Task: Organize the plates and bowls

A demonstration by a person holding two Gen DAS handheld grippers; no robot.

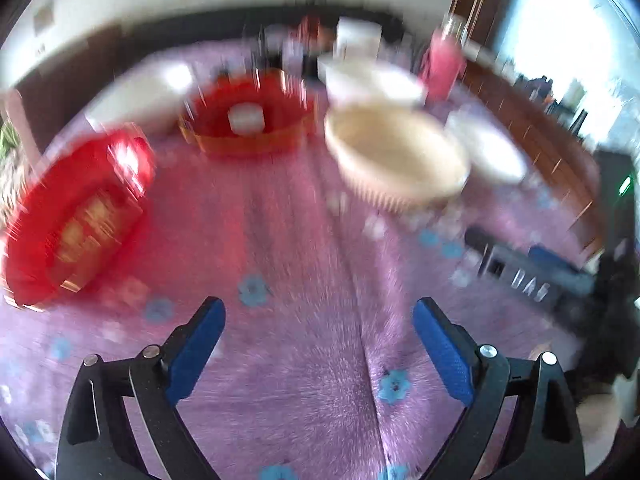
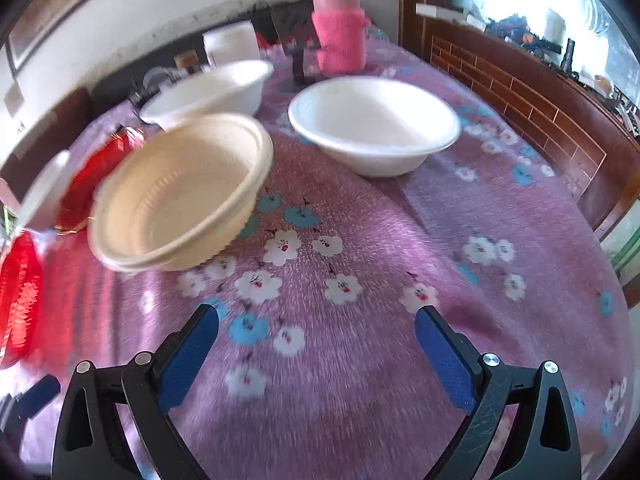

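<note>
Claws wide open, empty, left claw (image 1: pixel 319 312), right claw (image 2: pixel 317 318)

Hardly any lettering can be read.

In the left wrist view, a dark device (image 1: pixel 528 276) lying on the purple flowered cloth at the right carries pale capital letters that look like "DAS", though motion blur leaves the reading unsure and any further characters beside them are smeared beyond reading. The red basket (image 1: pixel 72 220) at the left holds something with gold markings, too blurred to make out as words. In the right wrist view, no text, label, brand or number can be read on anything.
</note>
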